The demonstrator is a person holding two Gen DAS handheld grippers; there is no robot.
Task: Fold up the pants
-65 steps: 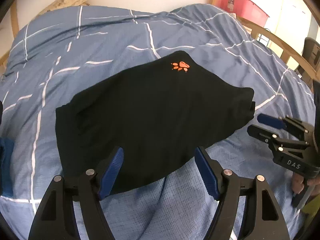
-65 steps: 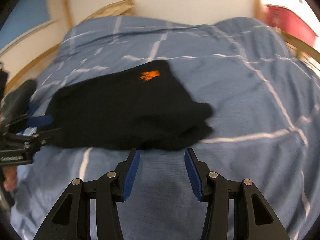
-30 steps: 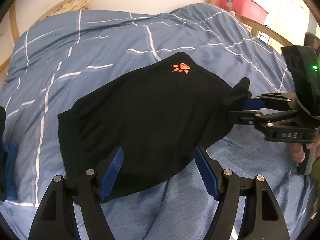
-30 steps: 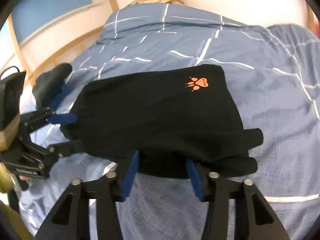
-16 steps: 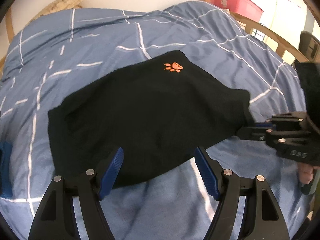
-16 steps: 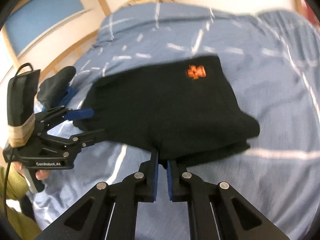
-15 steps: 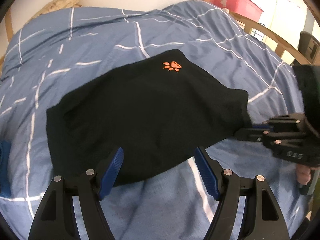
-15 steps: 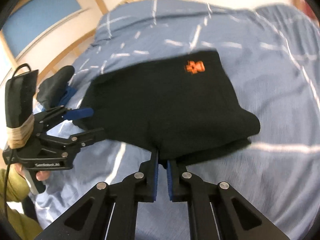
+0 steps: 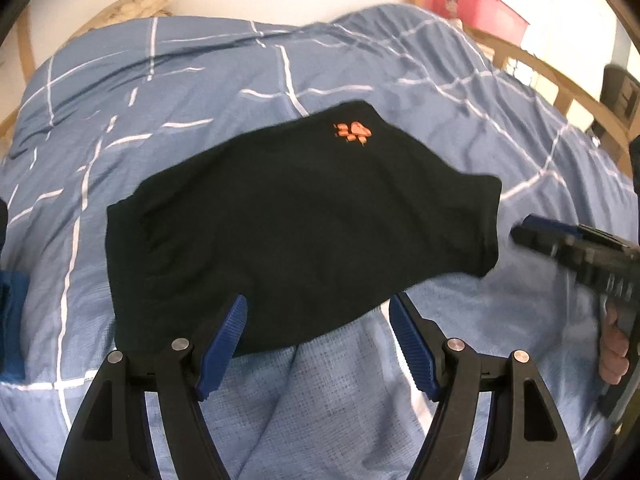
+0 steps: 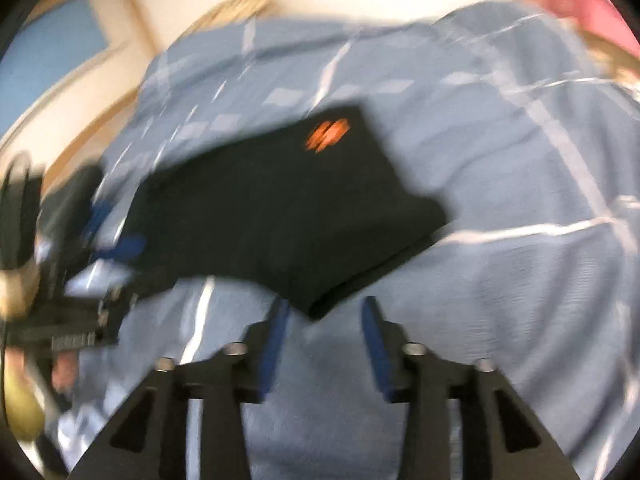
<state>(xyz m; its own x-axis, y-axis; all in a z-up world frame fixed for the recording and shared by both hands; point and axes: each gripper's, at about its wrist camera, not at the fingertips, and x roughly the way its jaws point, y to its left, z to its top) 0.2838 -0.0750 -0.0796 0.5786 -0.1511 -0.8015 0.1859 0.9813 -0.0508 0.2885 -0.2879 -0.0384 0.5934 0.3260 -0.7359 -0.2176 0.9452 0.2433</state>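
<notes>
Folded black pants (image 9: 300, 232) with an orange paw logo (image 9: 354, 132) lie flat on the blue bed cover. My left gripper (image 9: 317, 304) is open at their near edge, which lies between the fingers without being pressed. In the right wrist view, which is blurred, the pants (image 10: 280, 208) show a near corner just at the tips of my right gripper (image 10: 325, 304). Its jaws are opening and its pads are clear of the cloth. The right gripper (image 9: 532, 236) also shows beside the pants' right edge, apart from it. The left gripper (image 10: 120, 252) appears at the pants' left side.
The blue cover with white lines (image 9: 360, 400) spreads all around the pants. A wooden bed frame (image 9: 560, 80) curves along the right, with a red box (image 9: 476, 4) behind it. A white wall and a pale wooden piece (image 9: 136, 4) stand at the head.
The right gripper, shut on the pants' near-right edge half a second ago, has let go, opened and drawn back to the right. The pants have settled flat. The left gripper has stayed put.
</notes>
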